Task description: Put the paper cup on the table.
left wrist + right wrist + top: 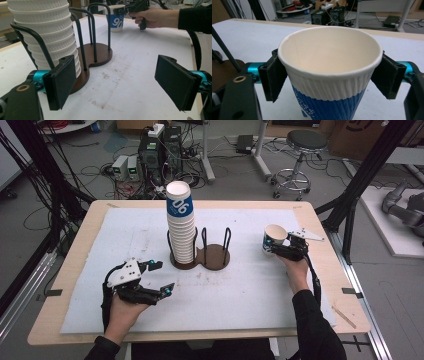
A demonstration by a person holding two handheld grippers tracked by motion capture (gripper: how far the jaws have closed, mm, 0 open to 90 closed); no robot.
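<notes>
A single paper cup (pixel 329 72) stands upright on the right side of the bench (pixel 65 320), well apart from the tall stack of paper cups (pixel 181 227) that fills the left bay of the dark wooden cup holder (pixel 216 257). The right claw (pixel 272 244) straddles this cup just under its rolled rim. In the right gripper view its two pads sit at the ribbed wall on either side, and whether they press or merely flank it cannot be told for certain; the cup looks set down on the white mat rather than carried.

The left claw (pixel 159 277) rests near the front left of the bench, jaws standing wide with nothing between them, pointed toward the holder.

The step in hand seems to be the placing of one cup apart from the stack, at the moment of letting go. If so, the next move calls for the right claw to spread clear of the rim and draw back level, without tipping the light cup. The right bay of the holder stands vacant.
</notes>
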